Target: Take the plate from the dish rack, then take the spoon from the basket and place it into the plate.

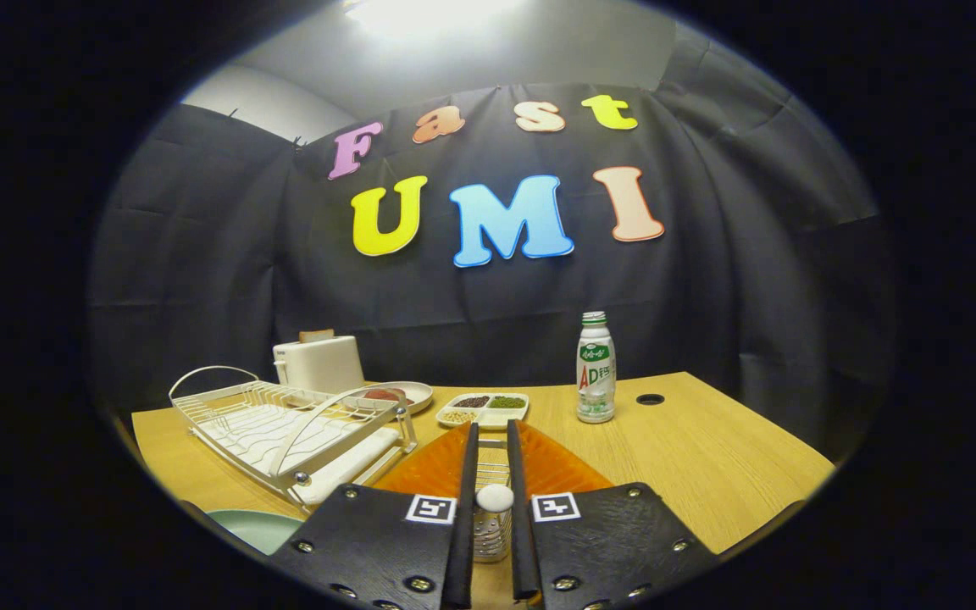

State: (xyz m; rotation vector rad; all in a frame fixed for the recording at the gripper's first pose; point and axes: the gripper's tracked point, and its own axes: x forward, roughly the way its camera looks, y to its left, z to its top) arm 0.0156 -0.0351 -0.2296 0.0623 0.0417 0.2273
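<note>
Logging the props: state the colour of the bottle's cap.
Green, on the bottle standing beyond the fingers, in the gripper view.

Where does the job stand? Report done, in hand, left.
Done: the plate lies on the table beside the dish rack. In hand: the gripper flanks the spoon, upright in the basket; grip unclear. Left: lift the spoon, set it in the plate.

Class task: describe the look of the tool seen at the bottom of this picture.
The tool has two broad dark textured plates fixed with round metal screws. Each plate carries a small square black-and-white marker tag. Two long thin flat fingers run forward side by side.
</note>
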